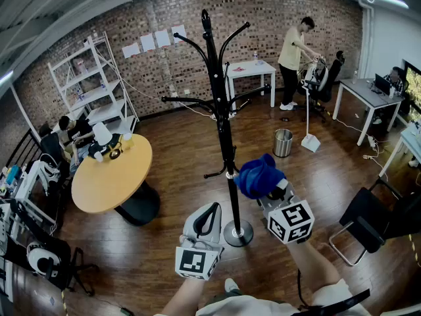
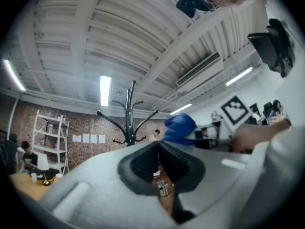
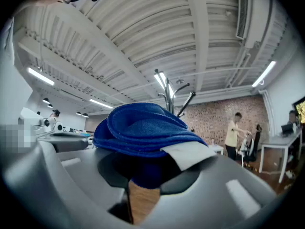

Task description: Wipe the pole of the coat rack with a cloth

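Coat rack pole: black, upright, long axis vertical. It rose from a round base on the wooden floor to curved hooks at the top.

Blue cloth: bunched, just right of the pole at its lower part. Contact with the pole could not be judged. It was clamped in the right tongs, which pointed up and toward the pole.

Left tongs: lower, left of the pole near the base, clenched with nothing between them.

- **Head view only:** the full length of the pole and its base. Also a round wooden surface well to the left, a metal waste bin beyond the rack, and a person in a yellow top standing by the brick wall.
- **Right gripper view only:** the folded layers of the cloth and a white tag on it, with just the rack's hooks behind, against the ceiling.
- **Left gripper view only:** its tongs' edges meeting. The rack's top was ahead and the cloth to its right.
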`<state>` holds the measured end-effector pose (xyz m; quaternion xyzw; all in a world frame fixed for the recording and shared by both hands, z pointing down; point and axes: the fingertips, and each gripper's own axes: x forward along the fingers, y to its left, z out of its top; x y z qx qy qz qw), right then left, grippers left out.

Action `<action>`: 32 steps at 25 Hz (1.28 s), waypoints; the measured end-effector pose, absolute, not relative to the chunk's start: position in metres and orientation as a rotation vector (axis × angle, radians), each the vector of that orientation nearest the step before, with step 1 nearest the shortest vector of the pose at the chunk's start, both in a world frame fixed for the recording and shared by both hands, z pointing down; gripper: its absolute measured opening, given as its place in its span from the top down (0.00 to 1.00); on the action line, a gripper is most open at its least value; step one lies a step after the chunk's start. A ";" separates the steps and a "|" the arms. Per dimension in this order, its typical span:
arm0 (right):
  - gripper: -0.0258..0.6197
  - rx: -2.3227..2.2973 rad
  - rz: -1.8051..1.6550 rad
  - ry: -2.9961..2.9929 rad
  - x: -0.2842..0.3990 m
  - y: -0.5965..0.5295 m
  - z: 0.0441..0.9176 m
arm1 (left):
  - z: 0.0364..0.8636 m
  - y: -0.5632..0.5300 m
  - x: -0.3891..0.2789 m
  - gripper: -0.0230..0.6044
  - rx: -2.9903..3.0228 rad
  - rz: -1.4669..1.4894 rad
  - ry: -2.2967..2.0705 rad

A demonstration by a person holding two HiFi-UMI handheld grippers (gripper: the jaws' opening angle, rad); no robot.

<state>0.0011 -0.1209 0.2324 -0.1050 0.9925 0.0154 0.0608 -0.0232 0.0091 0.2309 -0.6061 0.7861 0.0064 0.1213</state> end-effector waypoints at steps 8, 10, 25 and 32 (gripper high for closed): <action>0.79 -0.291 0.043 2.959 -0.164 -0.237 0.040 | 0.213 -0.038 -0.085 0.96 -1.840 0.024 2.254; 0.79 -0.278 0.004 2.978 -0.182 -0.247 0.010 | 0.218 -0.045 -0.094 0.96 -1.842 0.022 2.282; 0.79 -0.170 -0.125 3.065 -0.208 -0.221 0.124 | 0.222 -0.061 -0.146 0.96 -1.712 -0.006 2.402; 0.79 -0.076 0.123 2.872 -0.126 -0.122 0.117 | 0.238 -0.058 -0.174 0.96 -1.797 0.040 2.334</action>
